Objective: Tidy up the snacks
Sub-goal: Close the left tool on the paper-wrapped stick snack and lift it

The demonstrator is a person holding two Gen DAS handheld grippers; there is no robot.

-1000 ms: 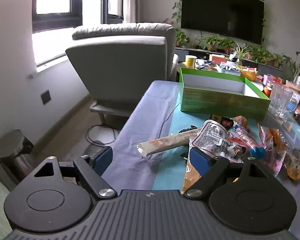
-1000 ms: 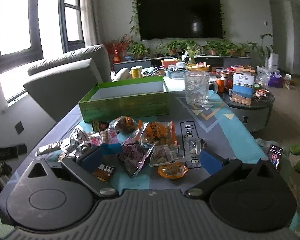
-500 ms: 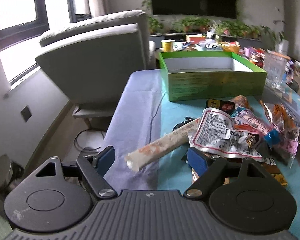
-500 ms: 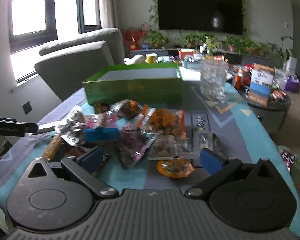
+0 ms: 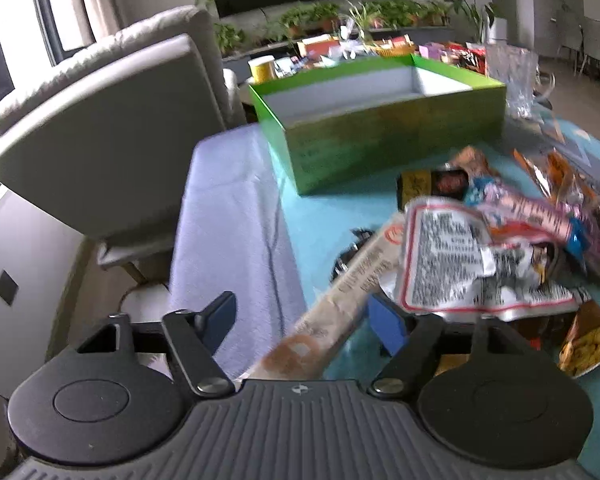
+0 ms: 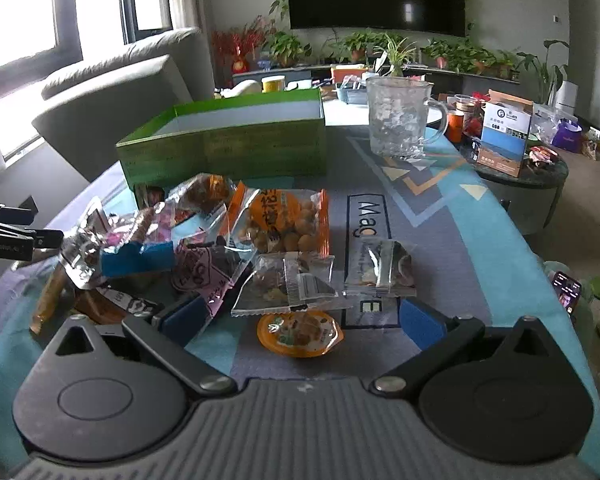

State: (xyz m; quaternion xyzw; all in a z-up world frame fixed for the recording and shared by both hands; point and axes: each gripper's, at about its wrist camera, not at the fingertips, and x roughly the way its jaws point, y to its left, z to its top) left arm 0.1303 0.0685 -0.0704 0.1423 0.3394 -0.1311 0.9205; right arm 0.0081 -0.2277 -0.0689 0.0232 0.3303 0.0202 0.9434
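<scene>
The box [image 6: 224,148] stood at the back of the table [image 6: 452,232], the glass mug [image 6: 400,120] to its right; the snack packets [image 6: 284,224] lay heaped before it; the armchair [image 6: 112,108] stood behind, to the left

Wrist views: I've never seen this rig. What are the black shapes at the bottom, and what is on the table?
Each picture comes from a camera on a hand-held two-finger gripper. The black parts are its body. In the left view, the left gripper is closing around a long beige stick packet, not yet pinched. The right gripper is open and empty, over a round orange jelly cup. A heap of snack packets lies before an open green cardboard box.
</scene>
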